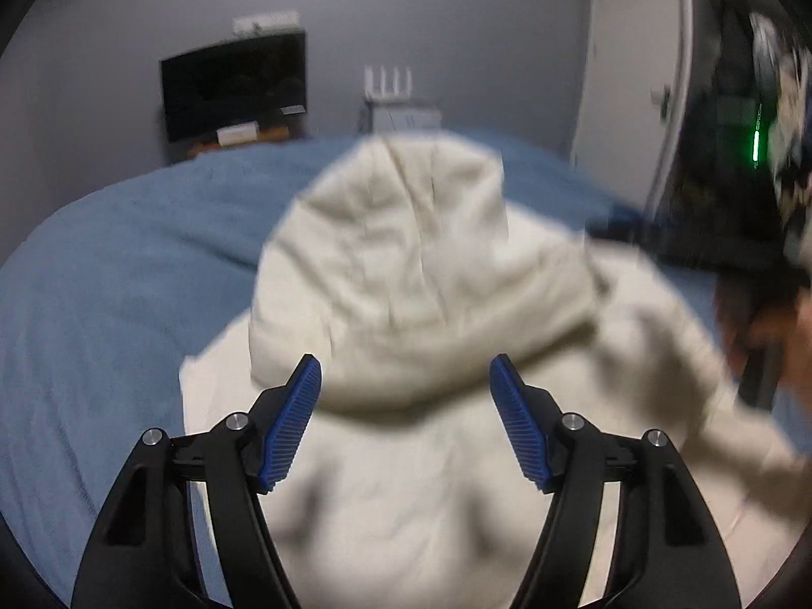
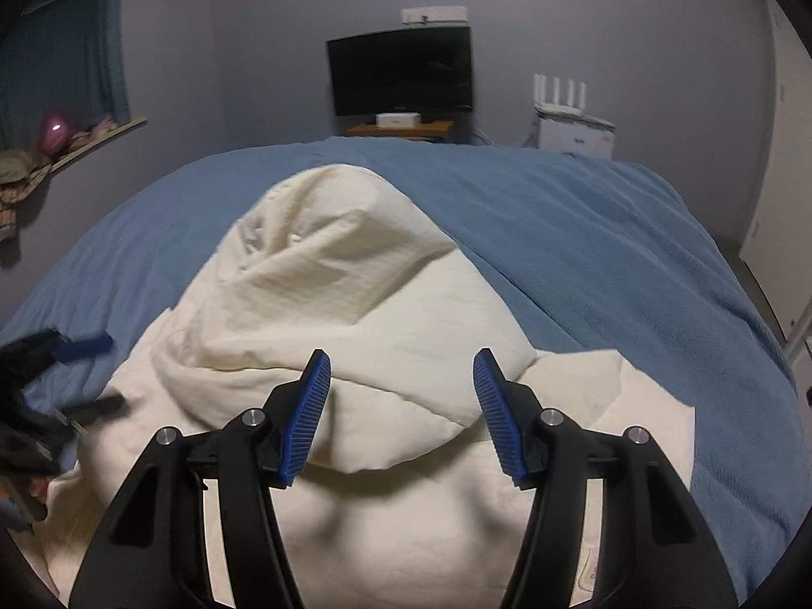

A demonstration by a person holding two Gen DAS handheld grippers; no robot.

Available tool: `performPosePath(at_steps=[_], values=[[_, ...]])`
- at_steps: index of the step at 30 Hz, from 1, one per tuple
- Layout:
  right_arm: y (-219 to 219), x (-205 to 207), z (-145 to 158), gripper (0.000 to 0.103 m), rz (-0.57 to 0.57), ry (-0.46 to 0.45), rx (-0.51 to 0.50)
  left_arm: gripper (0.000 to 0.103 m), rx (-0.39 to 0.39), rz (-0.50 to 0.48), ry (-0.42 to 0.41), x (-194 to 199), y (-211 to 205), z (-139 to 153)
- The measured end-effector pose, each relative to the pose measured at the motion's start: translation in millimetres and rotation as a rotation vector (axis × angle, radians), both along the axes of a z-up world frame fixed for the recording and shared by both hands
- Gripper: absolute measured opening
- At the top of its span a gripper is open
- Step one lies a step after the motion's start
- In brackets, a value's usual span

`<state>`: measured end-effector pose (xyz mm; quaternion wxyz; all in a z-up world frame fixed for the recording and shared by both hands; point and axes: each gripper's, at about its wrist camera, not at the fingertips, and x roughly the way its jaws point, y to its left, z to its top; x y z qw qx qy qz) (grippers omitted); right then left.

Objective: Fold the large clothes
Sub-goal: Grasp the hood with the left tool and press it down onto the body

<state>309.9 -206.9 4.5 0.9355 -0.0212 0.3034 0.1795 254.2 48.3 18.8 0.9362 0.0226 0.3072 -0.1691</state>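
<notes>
The cream hooded garment [image 2: 355,335] lay on the blue bedspread [image 2: 583,233], hood spread flat toward the far edge and body nearest the cameras. The left gripper [image 1: 406,421] hung above its lower half, jaws apart, nothing between the pads. The right gripper [image 2: 401,416] stood likewise over the hood's base, jaws apart and empty.

Risks, as judged: the bedspread was soft and faintly rumpled, so a low pinch could take bedding along with the garment and drag both. The hood carried deep creases; a fold made over it would likely set them in and leave a lumpy, uneven packet. A flap of cloth stuck out at the right of the right wrist view; left loose, it could skew the fold line. The grippers were near each other and could collide on a shared reach.

Room, left to right in the right wrist view: a cluttered ledge [image 2: 76,137], a dark monitor [image 2: 401,71] on a wooden stand, a white router [image 2: 561,89] on a box, grey walls. The left view was blurred.
</notes>
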Motion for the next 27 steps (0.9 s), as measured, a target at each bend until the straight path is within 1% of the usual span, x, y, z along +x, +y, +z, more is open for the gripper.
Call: performPosePath(at_steps=[1, 2, 3, 4, 5, 6, 8, 10, 12, 14, 17, 20, 24, 26, 27], values=[[0.7, 5.1, -5.4, 0.055, -0.005, 0.024, 0.011, 0.066, -0.028, 0.012, 0.005, -1.4, 3.5, -0.8], [2.5, 11.1, -12.3, 0.055, -0.005, 0.058, 0.016, 0.066, -0.057, 0.027, 0.031, 11.6, -3.2, 0.9], [4.5, 16.8, -19.7, 0.055, -0.002, 0.089, 0.02, 0.066, -0.072, 0.035, 0.059, 23.2, -4.2, -3.4], [6.5, 20.2, -25.1, 0.055, 0.0, 0.11, 0.019, 0.066, -0.086, 0.04, 0.096, 32.8, -8.1, -12.7], [9.7, 24.8, -33.5, 0.055, 0.004, 0.141, 0.008, 0.066, -0.095, 0.046, 0.158, 45.9, -10.4, -25.8], [12.5, 28.5, -41.2, 0.055, 0.008, 0.165, -0.011, 0.066, -0.09, 0.061, 0.2, 57.9, -10.7, -34.2], [17.7, 32.7, -53.5, 0.055, 0.019, 0.187, -0.051, 0.065, -0.083, 0.091, 0.254, 71.2, -9.0, -59.1], [23.2, 36.1, -64.8, 0.055, 0.028, 0.195, -0.102, 0.065, -0.056, 0.098, 0.265, 77.9, -11.1, -71.6], [27.1, 40.8, -75.4, 0.055, 0.028, 0.207, -0.133, 0.065, 0.011, 0.093, 0.254, 82.8, -20.1, -81.5], [29.3, 48.5, -87.9, 0.055, 0.023, 0.227, -0.144, 0.065, 0.063, 0.087, 0.253, 85.2, -27.0, -91.8], [31.2, 54.6, -102.2, 0.055, 0.015, 0.22, -0.156, 0.065, 0.066, 0.091, 0.256, 90.9, -29.5, -104.1], [36.0, 55.5, -108.3, 0.055, 0.003, 0.202, -0.182, 0.065, 0.084, 0.098, 0.252, 94.2, -33.4, -109.0], [37.6, 53.2, -107.2, 0.055, 0.004, 0.197, -0.196, 0.065, 0.111, 0.099, 0.264, 101.8, -41.8, -105.0], [33.6, 52.4, -97.4, 0.055, 0.021, 0.195, -0.161, 0.065, 0.108, 0.1, 0.271, 100.9, -45.6, -91.5], [25.5, 49.2, -89.2, 0.055, 0.027, 0.183, -0.119, 0.07, 0.094, 0.103, 0.261, 102.3, -49.2, -84.5]])
